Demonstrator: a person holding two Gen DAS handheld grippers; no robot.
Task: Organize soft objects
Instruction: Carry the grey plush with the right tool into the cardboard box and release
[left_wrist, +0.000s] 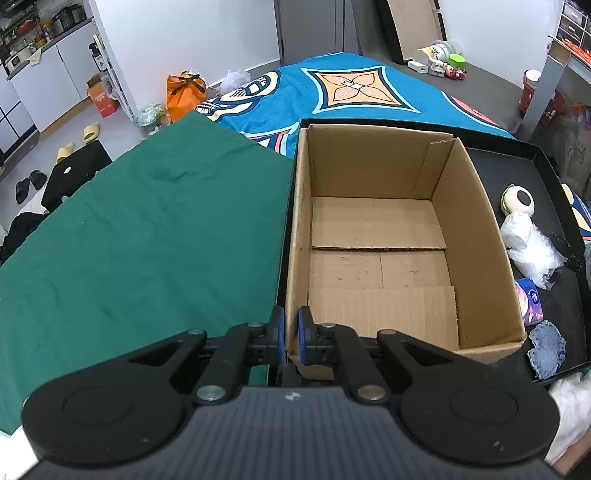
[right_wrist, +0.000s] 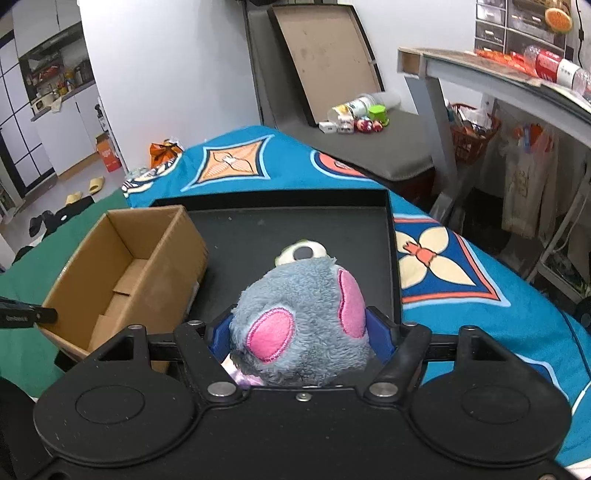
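Observation:
An empty cardboard box (left_wrist: 476, 236) stands in the left part of a black tray (left_wrist: 517, 158). My left gripper (left_wrist: 291, 332) is shut on the box's near left wall at the corner. My right gripper (right_wrist: 299, 332) is shut on a grey plush toy (right_wrist: 306, 306) with pink ears, held above the black tray (right_wrist: 280, 225) to the right of the box (right_wrist: 122, 273). Behind the grey toy a pale green plush with a big eye (right_wrist: 303, 253) lies in the tray. Most of that plush is hidden.
To the right of the box the tray holds the green plush (left_wrist: 517, 199), a crumpled white plastic bag (left_wrist: 532, 247), a tissue pack (left_wrist: 530, 301) and a blue knit cloth (left_wrist: 546, 347). A green cloth (left_wrist: 147, 240) covers the bed at left, a patterned blue blanket (left_wrist: 332, 88) beyond.

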